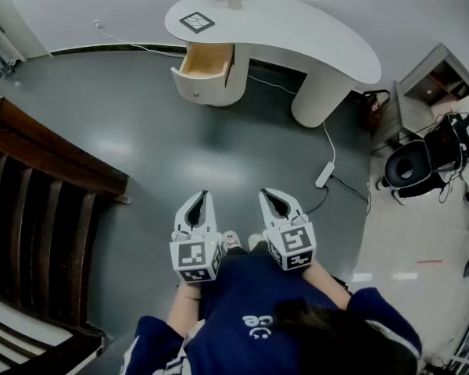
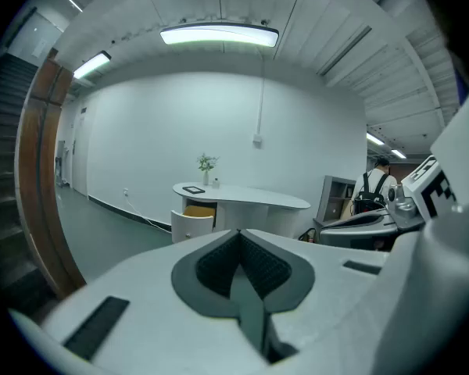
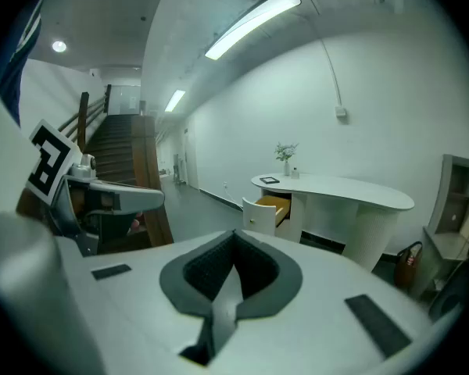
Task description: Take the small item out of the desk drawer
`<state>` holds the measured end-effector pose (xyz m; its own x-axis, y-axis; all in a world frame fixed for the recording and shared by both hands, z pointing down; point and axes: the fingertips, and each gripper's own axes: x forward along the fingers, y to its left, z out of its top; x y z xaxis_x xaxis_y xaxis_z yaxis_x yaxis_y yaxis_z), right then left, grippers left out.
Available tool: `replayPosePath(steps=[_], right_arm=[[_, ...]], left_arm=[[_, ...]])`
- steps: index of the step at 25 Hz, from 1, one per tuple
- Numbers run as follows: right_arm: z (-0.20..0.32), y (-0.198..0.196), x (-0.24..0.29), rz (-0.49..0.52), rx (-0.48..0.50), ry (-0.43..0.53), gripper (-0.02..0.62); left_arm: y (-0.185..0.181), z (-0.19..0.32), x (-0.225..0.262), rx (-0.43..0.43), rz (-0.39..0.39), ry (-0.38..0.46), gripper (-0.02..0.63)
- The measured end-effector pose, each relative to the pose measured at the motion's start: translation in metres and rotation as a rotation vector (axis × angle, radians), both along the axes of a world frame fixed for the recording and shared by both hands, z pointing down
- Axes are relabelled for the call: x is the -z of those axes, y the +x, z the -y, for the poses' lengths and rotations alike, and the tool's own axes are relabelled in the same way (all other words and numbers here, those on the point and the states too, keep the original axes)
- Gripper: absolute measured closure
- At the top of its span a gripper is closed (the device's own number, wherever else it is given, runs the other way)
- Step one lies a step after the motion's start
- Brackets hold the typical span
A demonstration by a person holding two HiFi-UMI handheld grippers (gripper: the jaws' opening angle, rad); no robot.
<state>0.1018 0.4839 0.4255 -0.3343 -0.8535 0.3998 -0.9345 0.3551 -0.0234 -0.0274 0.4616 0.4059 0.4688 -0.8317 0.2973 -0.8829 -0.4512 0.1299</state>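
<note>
Drawer [image 1: 207, 61] stands open under the desk [image 1: 297, 30], well across the floor. Small item presumably inside, not visible from here. Left gripper [image 1: 202, 196] and right gripper [image 1: 266, 194] are both closed, holding nothing. Risks: reaching in with jaws closed could shove the item deeper; the power strip [image 1: 325, 175] near the desk could catch a foot.

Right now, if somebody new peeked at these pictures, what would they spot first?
Probably the white curved desk far across the grey floor, with its drawer pulled open and wooden inside. At the bottom of the head view, the left gripper and right gripper point toward it, jaws shut and empty. Dark wooden stairs fill the left side.
</note>
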Motion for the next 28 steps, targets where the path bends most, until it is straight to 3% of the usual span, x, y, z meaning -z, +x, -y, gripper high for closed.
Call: replayPosePath(steps=[11,14,17,21,28], right_arm=[[0.025,0.011,-0.013,0.035,-0.034,-0.008,0.588],[0.042,0.02,-0.023,0.039,-0.029,-0.032,0.586],[0.067,0.025,-0.028,0.033,0.001,-0.041,0.587],[0.112,0.028,-0.022,0.039,0.044,-0.028,0.587],[0.184,0.045,-0.018,0.044,0.102,-0.022,0.588]], left_arm=[[-0.004,0.016,-0.008,0.024,0.01,-0.024,0.603],[-0.003,0.029,-0.015,0.065,0.009,-0.041,0.603],[-0.005,0.052,-0.019,0.13,0.033,-0.053,0.603],[0.008,0.087,-0.011,0.121,-0.008,-0.044,0.603],[0.041,0.149,-0.01,0.115,0.028,-0.043,0.603]])
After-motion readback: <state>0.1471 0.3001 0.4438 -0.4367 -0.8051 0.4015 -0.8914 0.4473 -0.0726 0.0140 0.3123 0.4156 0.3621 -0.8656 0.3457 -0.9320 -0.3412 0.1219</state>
